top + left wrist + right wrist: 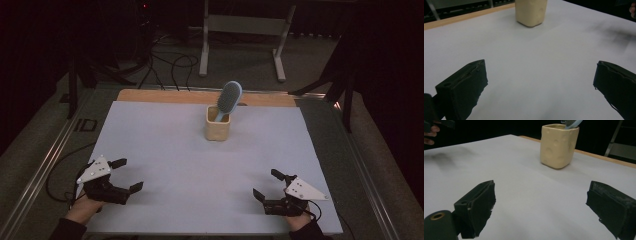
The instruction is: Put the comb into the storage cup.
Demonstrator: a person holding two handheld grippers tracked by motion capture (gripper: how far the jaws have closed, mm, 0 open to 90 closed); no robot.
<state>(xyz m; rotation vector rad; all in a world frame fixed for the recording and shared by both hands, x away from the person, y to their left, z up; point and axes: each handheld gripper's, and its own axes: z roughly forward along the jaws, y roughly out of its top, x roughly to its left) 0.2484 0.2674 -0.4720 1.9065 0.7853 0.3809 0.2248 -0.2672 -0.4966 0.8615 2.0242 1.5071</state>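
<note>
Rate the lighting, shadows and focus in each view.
High view: dim, surroundings almost black, sheet evenly lit, brush and cup readable. Left gripper view: cup soft, a grey shadow smear on the sheet at upper right. Right gripper view: cup fairly sharp, a faint shadow at upper left, background dark.

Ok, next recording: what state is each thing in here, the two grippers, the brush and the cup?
left gripper: open, holding nothing, low over the table's near left.
right gripper: open, holding nothing, low over the near right.
hairbrush: handle down in the cup, head leaning out above the rim.
cup: upright on the white sheet, apart from both grippers.
</note>
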